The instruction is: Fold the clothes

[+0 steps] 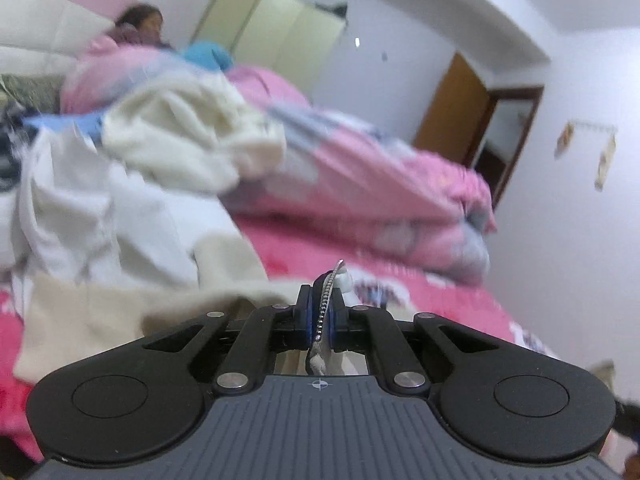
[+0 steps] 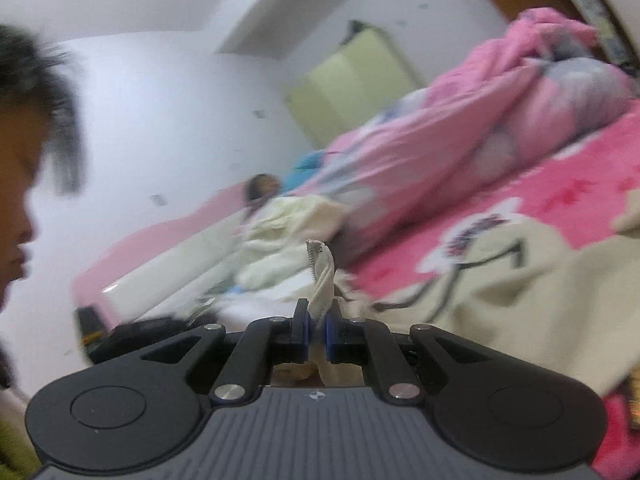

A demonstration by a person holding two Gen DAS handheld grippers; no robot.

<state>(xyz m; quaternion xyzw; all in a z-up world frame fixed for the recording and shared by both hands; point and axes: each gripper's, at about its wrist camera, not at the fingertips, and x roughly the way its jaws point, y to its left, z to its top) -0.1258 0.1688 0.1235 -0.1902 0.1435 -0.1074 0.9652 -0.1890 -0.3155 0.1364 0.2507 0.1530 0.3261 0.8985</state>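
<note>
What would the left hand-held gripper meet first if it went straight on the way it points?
Probably the pink bedsheet just ahead of the left hand-held gripper, then the pink quilt; blur leaves depth uncertain.

Motion-blurred throughout: quilt (image 1: pixel 360 168), heaped clothes (image 1: pixel 188 140), distant person (image 1: pixel 140 24). Garment (image 2: pixel 520 300) largely hidden below right gripper (image 2: pixel 318 320); only a zipper edge (image 1: pixel 326 304) visible between left gripper (image 1: pixel 322 312) pads. Head (image 2: pixel 28 152) cut off at frame edge.
</note>
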